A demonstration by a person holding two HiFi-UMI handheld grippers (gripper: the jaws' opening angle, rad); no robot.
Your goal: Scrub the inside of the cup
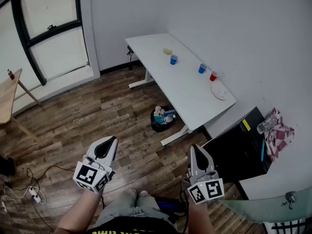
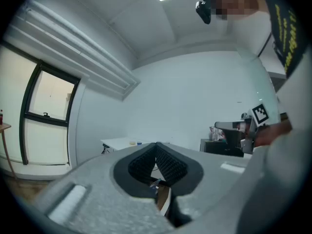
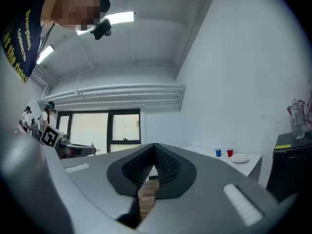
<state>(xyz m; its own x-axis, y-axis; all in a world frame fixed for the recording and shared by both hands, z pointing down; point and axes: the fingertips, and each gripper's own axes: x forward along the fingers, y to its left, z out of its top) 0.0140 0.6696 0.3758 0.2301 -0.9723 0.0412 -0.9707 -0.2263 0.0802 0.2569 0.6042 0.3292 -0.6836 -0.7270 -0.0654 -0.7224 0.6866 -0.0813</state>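
Two blue cups and a red cup stand on a white table across the room, with a white plate and a small yellowish item. Both grippers hang low over the wooden floor, far from the table. My left gripper is shut with nothing in it, its ribbed pads meeting. My right gripper is likewise shut and holds nothing. The right gripper view shows the blue cup, red cup and plate far off.
A black bag of rubbish lies under the table. A black cabinet at the right carries a bottle and a checked cloth. A wooden table stands at the left, cables trail on the floor, and a glass top is at the lower right.
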